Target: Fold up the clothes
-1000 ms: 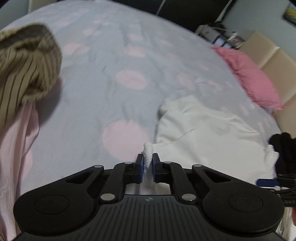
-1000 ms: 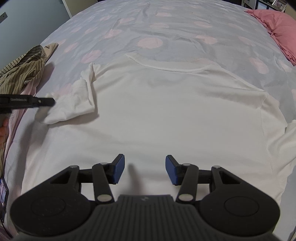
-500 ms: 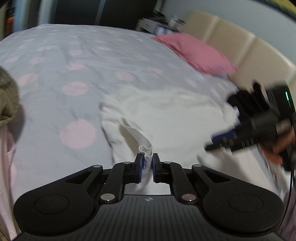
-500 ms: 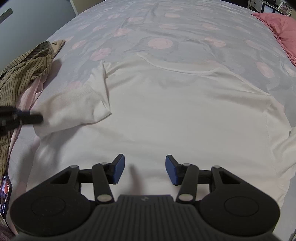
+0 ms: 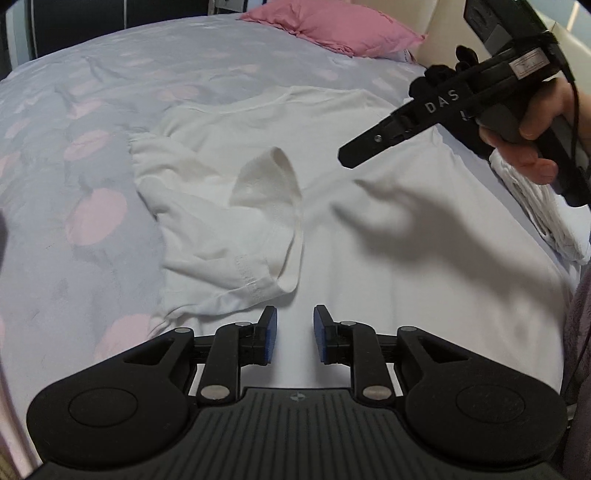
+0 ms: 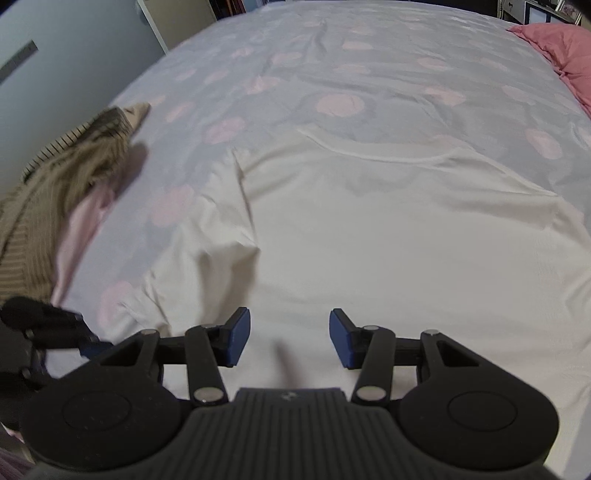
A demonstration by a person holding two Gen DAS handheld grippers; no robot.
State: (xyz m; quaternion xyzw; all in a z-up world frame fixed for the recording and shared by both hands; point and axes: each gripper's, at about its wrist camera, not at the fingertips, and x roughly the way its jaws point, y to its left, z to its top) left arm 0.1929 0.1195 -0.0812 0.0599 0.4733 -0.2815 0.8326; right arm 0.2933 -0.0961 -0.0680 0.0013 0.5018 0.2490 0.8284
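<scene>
Here a white T-shirt [image 6: 388, 236] is lying spread flat on the bed [image 6: 332, 66], on a grey cover with pink spots, its collar pointing toward the far side of the bed in the right wrist view and its hem coming toward the camera, so its length is running away from the person. One short sleeve [image 5: 255, 229] is lying folded inward over the chest of the shirt, its open cuff standing up a little and facing the middle of the garment. The left gripper [image 5: 294, 334] is hanging just above the shirt right beside that folded sleeve; its jaws have just been opening and are now standing parted with only bare cloth showing below the gap, nothing pinched between them. The right gripper [image 6: 290, 338] is hovering over the lower body of the shirt with its jaws spread wide and nothing in them; in the left wrist view a hand [image 5: 535, 122] is gripping its handle above the shirt's far side. A pink pillow [image 5: 332, 26] is sitting at the head of the bed, well apart from the shirt, and a striped brown garment [image 6: 62, 184] is lying heaped at the bed's left edge over a pale pink cloth [image 6: 79, 236].
</scene>
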